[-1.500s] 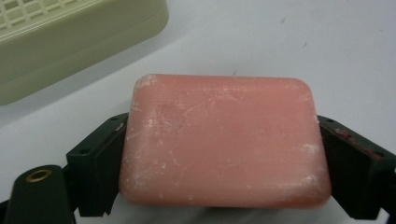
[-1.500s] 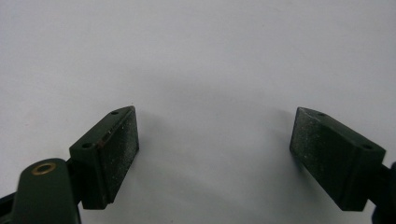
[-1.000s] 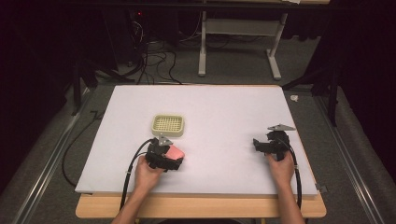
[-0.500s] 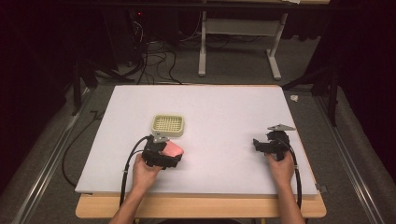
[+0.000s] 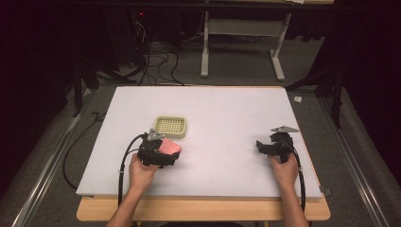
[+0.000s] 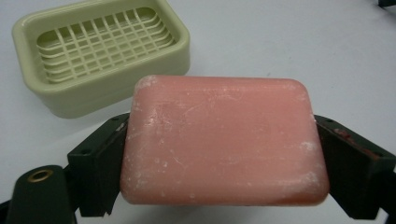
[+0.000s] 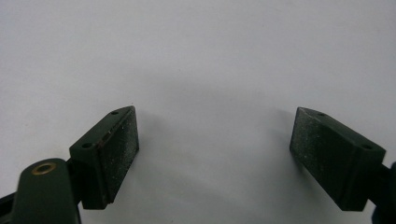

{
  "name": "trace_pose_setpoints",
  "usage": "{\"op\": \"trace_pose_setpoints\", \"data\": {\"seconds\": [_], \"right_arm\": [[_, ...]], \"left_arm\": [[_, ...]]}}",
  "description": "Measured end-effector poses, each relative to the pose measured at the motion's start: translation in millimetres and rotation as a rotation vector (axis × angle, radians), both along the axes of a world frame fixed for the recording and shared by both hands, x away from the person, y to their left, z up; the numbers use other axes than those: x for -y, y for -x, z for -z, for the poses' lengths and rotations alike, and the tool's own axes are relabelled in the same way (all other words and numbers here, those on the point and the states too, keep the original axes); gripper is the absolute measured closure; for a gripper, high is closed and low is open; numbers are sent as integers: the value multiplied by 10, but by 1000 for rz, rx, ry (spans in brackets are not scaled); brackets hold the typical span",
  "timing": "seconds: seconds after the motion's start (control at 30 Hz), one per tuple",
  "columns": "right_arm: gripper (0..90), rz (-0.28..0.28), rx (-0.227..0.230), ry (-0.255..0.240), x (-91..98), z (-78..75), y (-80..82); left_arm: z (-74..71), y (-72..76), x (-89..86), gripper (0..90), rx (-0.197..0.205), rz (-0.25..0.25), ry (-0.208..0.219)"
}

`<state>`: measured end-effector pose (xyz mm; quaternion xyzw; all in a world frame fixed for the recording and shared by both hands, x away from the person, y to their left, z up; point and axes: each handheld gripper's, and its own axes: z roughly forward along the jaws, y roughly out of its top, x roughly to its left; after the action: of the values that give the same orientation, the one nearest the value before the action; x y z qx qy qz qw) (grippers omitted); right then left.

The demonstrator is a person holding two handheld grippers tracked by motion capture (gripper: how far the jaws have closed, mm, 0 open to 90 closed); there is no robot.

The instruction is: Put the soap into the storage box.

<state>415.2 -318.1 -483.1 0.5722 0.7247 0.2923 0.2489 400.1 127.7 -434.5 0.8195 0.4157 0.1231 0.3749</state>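
the pink soap bar [image 6: 224, 142] is a stiff, solid block with rounded corners and a chalky, dry-looking skin, so it should hold firm under pressure, though its smooth faces could turn slippery and let it squirm out if the squeeze is uneven. it is probably light enough for 1 gripper. the best hold looks like the one in use: the 2 short ends, pads flat against them, near the middle of the bar's thickness.

the left gripper [image 5: 158, 152] is clamped on the soap, 1 jaw pressed to each short end, with the broad face of the bar turned up toward the camera in the left gripper view. the bar sits between the jaws near the front-left part of the white table [image 5: 227, 109], just in front of the pale green soap dish [image 5: 170, 126], which lies empty with its slotted grid showing, close to the bar but apart from it.

the right gripper [image 5: 272, 147] rests near the table's front-right edge, its jaws spread wide with nothing between them, well apart from the soap.
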Motion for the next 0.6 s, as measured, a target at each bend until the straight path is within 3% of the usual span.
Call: {"op": "trace_pose_setpoints", "data": {"seconds": [0.6], "right_arm": [[161,2,-1,-1,-1,0,0]], "left_arm": [[-138,-173,-75,140,17,-59,26]]}}
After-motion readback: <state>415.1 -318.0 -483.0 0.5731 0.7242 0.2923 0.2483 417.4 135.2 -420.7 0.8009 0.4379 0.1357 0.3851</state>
